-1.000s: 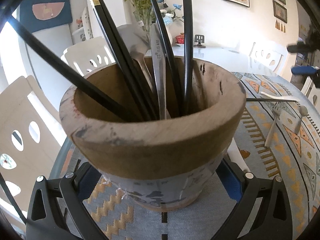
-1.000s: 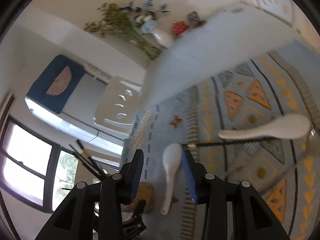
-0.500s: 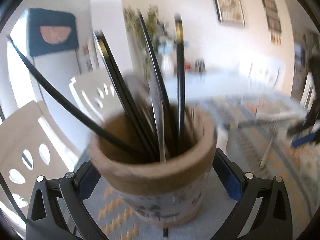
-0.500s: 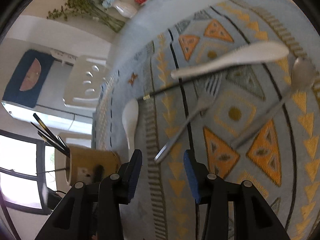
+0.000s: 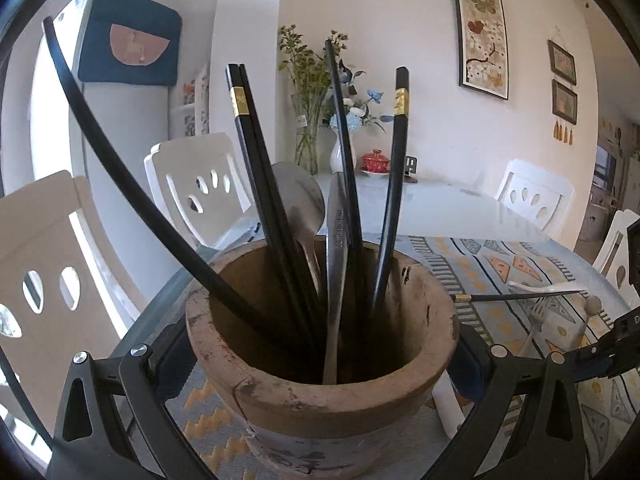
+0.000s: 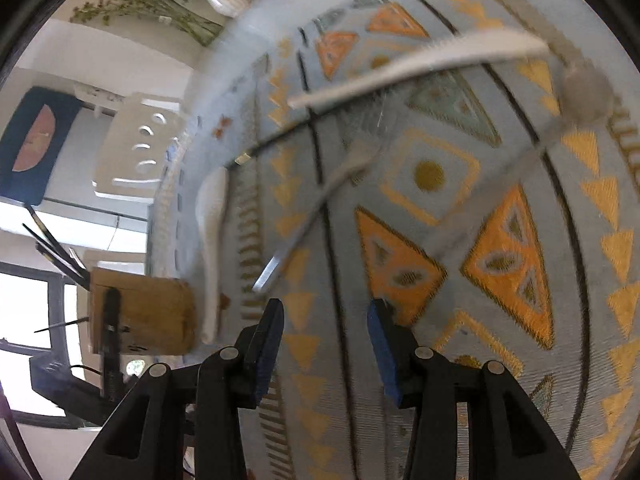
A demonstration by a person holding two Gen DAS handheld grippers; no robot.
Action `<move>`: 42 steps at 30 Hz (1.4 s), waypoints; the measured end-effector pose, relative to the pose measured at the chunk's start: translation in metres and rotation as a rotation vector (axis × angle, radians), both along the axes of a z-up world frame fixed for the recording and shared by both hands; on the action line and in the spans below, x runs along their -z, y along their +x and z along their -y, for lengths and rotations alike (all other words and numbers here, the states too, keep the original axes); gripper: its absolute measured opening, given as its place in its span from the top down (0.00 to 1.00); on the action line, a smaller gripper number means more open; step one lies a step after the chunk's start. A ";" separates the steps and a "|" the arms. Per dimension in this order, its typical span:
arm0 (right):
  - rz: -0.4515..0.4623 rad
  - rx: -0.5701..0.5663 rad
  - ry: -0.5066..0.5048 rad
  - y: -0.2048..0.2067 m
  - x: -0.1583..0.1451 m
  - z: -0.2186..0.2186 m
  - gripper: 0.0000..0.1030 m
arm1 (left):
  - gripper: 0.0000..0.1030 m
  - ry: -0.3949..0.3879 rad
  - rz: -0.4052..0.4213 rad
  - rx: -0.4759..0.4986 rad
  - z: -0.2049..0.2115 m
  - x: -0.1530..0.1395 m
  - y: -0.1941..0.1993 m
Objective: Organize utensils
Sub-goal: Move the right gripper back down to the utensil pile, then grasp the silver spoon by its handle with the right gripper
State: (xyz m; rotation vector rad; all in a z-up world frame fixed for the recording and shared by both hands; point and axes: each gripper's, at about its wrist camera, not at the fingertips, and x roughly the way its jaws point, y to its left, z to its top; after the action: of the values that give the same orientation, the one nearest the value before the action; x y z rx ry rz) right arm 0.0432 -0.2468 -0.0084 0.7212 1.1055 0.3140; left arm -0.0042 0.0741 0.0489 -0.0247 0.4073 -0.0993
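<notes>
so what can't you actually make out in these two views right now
- Right wrist view: motion blur smears the fork, the metal spoon and the white ceramic spoon; fine detail is lost.
- Left wrist view: the clay pot hides the left gripper's pads, so contact is unconfirmed.
- Left wrist view: the pot's depth hides the chopsticks' lower ends.
- Left wrist view: the right gripper is cut off by the frame edge.

- I see a white wall (image 5: 420, 60) with a tall framed print (image 5: 480, 36) and two small frames (image 5: 564, 80)
- White cut-out chairs (image 5: 192, 184) ring the glass table (image 5: 440, 208)
- A patterned cloth (image 6: 440, 208) covers my end
- Vases of flowers (image 5: 316, 112) stand far back
- Daylight floods the window (image 6: 24, 304)
</notes>
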 end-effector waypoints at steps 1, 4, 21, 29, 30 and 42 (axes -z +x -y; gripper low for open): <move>0.011 -0.002 0.003 -0.002 0.001 0.000 0.57 | 0.00 0.002 0.000 0.000 0.001 -0.001 0.001; 0.033 -0.027 -0.029 -0.002 -0.001 -0.004 0.55 | 0.00 0.001 -0.014 -0.003 0.003 0.000 0.003; 0.128 0.172 -0.003 -0.020 -0.031 0.067 0.53 | 0.00 -0.005 -0.025 -0.011 0.001 0.001 0.002; -0.014 0.436 -0.079 0.015 -0.014 0.145 0.53 | 0.00 -0.009 -0.026 -0.010 0.001 0.001 0.002; -0.045 0.435 -0.090 0.025 -0.009 0.147 0.53 | 0.00 -0.010 -0.026 -0.009 0.001 0.001 0.002; -0.128 0.332 -0.467 0.046 -0.021 0.110 0.53 | 0.00 -0.016 -0.033 -0.003 0.000 0.001 0.003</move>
State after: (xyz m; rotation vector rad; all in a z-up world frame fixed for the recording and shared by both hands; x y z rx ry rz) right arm 0.0894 -0.3564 0.0123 0.4978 1.1044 -0.2715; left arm -0.0015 0.0746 0.0480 -0.0426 0.4395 -0.0997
